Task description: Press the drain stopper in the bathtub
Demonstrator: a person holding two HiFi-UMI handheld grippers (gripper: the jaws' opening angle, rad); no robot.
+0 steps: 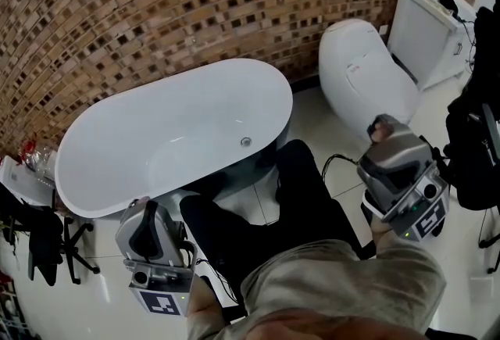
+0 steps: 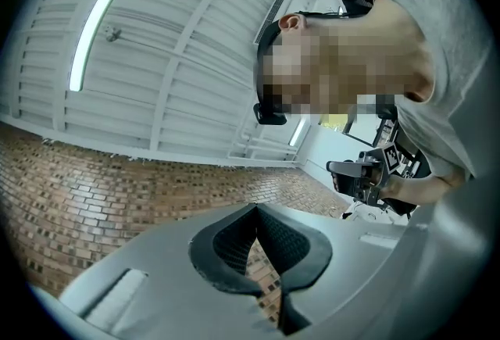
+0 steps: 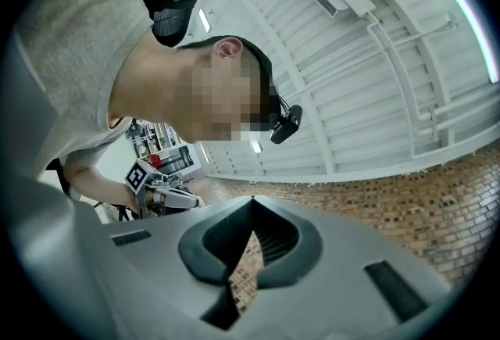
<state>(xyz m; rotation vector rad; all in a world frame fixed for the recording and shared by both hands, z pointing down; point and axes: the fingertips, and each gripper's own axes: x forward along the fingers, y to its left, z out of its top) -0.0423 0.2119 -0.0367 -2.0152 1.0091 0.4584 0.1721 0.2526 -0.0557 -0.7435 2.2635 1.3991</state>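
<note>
The white oval bathtub (image 1: 133,166) stands against the brick wall, and its small round metal drain stopper (image 1: 245,141) sits on the tub floor toward the right end. Both grippers are held outside the tub, well short of the stopper, and point up at the ceiling. My left gripper (image 1: 144,209) is low at the left, near the tub's front rim. My right gripper (image 1: 383,129) is at the right, beside the toilet. In the left gripper view the jaws (image 2: 255,209) meet at their tips with nothing between them. The right gripper view shows the same (image 3: 251,202).
A white toilet (image 1: 366,71) and a white cabinet (image 1: 426,27) stand right of the tub. A black chair (image 1: 45,241) is at the far left, and black gear (image 1: 473,151) hangs at the right edge. The person's dark-trousered legs (image 1: 297,205) are on the white tiled floor between the grippers.
</note>
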